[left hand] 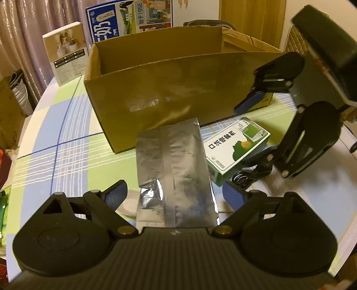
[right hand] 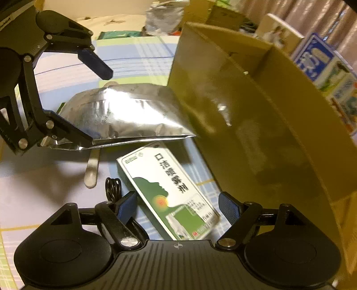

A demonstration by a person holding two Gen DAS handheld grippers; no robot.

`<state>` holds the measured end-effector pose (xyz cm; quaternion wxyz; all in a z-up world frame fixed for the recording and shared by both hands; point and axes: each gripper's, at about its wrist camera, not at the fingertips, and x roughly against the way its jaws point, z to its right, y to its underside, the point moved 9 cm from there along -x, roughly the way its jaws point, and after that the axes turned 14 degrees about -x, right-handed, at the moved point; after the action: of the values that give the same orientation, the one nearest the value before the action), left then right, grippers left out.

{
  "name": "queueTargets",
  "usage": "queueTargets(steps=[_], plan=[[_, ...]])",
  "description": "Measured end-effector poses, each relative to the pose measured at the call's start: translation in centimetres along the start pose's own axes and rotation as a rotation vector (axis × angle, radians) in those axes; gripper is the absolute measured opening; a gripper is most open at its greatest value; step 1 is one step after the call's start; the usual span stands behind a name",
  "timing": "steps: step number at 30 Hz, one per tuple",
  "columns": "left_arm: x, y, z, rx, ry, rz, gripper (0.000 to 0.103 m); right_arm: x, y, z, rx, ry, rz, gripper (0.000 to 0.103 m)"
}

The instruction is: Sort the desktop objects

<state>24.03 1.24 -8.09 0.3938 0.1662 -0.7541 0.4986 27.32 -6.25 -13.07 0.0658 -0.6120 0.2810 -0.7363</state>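
Note:
A silver foil pouch (left hand: 174, 169) lies flat on the plaid tablecloth, its far end against an open cardboard box (left hand: 169, 89). My left gripper (left hand: 175, 194) is open and straddles the pouch's near end, with a small gap at each pad. To its right, a green and white medicine box (left hand: 236, 147) lies on the cloth. My right gripper (left hand: 252, 130) hangs over it, open, one finger on either side. From the right wrist, the medicine box (right hand: 169, 194) sits between the blue pads of the right gripper (right hand: 178, 205), untouched. The left gripper (right hand: 97, 108) spans the pouch (right hand: 125, 111).
A coiled black cable (right hand: 113, 187) and a white spoon (right hand: 91, 171) lie beside the medicine box. A small white carton (left hand: 67, 53) and a blue milk carton (left hand: 111, 20) stand behind the cardboard box. The round table's edge (left hand: 22, 133) curves along the left.

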Motion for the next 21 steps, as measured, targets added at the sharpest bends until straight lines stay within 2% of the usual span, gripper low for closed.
queueTargets(steps=[4,6,10,16,19,21], plan=[[-0.5,0.1,0.1,0.000,0.017,0.001,0.090,-1.6,-0.1,-0.1,0.005,-0.028,-0.030,0.077],[-0.7,0.1,0.1,-0.003,0.022,-0.002,0.090,-2.1,-0.3,0.2,-0.034,-0.047,-0.033,0.077],[-1.0,-0.1,0.2,-0.017,0.028,-0.007,0.090,-2.3,-0.7,0.7,-0.099,-0.035,-0.029,0.060],[-2.0,-1.0,1.2,-0.079,-0.004,-0.028,0.088,-1.6,-0.2,1.9,-0.252,0.012,-0.020,0.052],[-2.8,-1.4,1.8,-0.136,-0.029,-0.059,0.078,-1.0,0.4,2.4,-0.287,0.054,-0.022,0.052],[-3.4,-1.4,2.3,-0.175,-0.042,-0.085,0.065,-0.4,1.1,2.7,-0.309,0.076,-0.023,0.052]])
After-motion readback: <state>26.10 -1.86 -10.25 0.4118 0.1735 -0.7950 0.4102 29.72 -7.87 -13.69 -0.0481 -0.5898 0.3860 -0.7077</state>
